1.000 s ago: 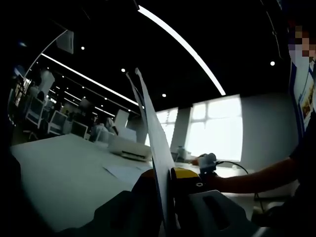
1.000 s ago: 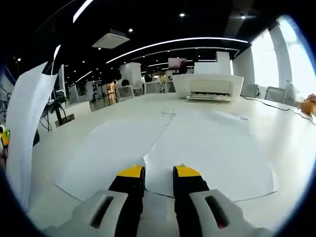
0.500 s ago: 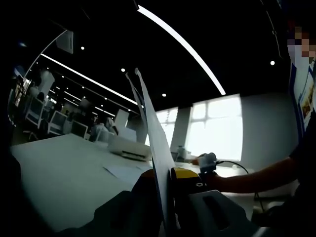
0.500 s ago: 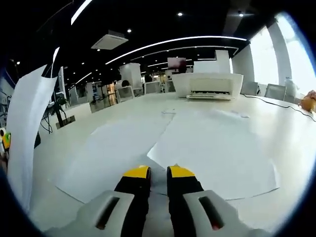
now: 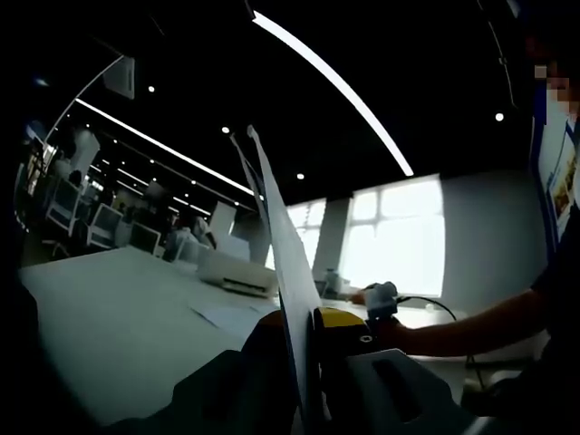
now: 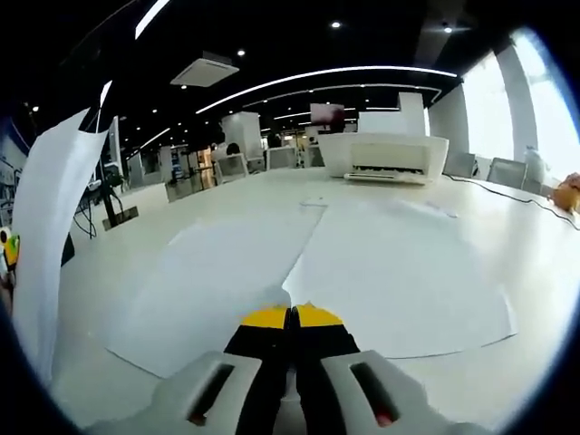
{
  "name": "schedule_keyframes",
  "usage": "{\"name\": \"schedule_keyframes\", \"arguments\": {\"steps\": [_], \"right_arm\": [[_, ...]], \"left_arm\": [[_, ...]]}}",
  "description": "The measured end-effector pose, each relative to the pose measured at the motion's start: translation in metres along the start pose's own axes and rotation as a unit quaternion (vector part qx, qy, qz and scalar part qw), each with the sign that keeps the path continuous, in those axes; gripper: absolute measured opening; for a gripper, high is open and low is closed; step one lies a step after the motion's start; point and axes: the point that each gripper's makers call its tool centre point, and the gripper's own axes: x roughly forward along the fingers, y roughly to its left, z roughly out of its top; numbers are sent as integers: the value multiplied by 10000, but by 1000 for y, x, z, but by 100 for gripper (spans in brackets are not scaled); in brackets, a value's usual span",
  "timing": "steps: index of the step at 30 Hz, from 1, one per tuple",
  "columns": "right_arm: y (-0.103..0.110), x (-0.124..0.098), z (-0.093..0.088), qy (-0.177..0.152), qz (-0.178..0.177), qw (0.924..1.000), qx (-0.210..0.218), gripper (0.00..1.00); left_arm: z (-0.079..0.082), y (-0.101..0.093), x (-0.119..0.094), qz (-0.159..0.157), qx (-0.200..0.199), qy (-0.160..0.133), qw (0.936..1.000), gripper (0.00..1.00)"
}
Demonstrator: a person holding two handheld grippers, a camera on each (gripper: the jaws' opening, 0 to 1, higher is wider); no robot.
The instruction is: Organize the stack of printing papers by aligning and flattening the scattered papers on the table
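Open-plan office under long ceiling light strips, with a wide white desk (image 6: pixel 507 263) running back to a white printer (image 6: pixel 385 156) and bright windows beyond.

Two loose sheets (image 6: pixel 399 272) lie flat on the desk, side by side and overlapping slightly near the front, just ahead of the right gripper (image 6: pixel 292 315). Its yellow-tipped jaws are pressed together at the near corner where the sheets meet; whether they pinch paper or sit just short of it I cannot tell. A third sheet (image 5: pixel 283 272) stands upright, seen edge-on, clamped between the jaws of the left gripper (image 5: pixel 308 317); in the right gripper view the same sheet (image 6: pixel 50 227) rises at the left, bowing slightly at the top.

Printing paper like this is very light and limp: it probably sags when held by one edge, slides easily over the smooth desk, and creases if pinched hard or dragged against a snag. Best hold is likely a shallow bite at a corner or edge, then a gentle slide into line with the others.

No brand or legible writing can be made out on the printer or sheets.
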Motion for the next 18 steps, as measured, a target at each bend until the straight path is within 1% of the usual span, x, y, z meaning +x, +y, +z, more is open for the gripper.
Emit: {"name": "schedule_keyframes", "arguments": {"steps": [4, 10, 13, 15, 18], "right_arm": [[1, -1, 0, -13, -34, 9999, -103, 0], [2, -1, 3, -75, 7, 9999, -120, 0], [3, -5, 9, -235, 63, 9996, -125, 0], [6, -9, 15, -440, 177, 9988, -86, 0], [8, -16, 22, -670, 251, 9974, 37, 0]], "left_arm": [[-1, 0, 1, -6, 13, 45, 10000, 8], [-2, 1, 1, 22, 16, 59, 10000, 8], [-2, 1, 1, 26, 22, 74, 10000, 8], [-2, 1, 1, 24, 27, 79, 10000, 8], [-2, 1, 0, 27, 27, 81, 10000, 8]]}}
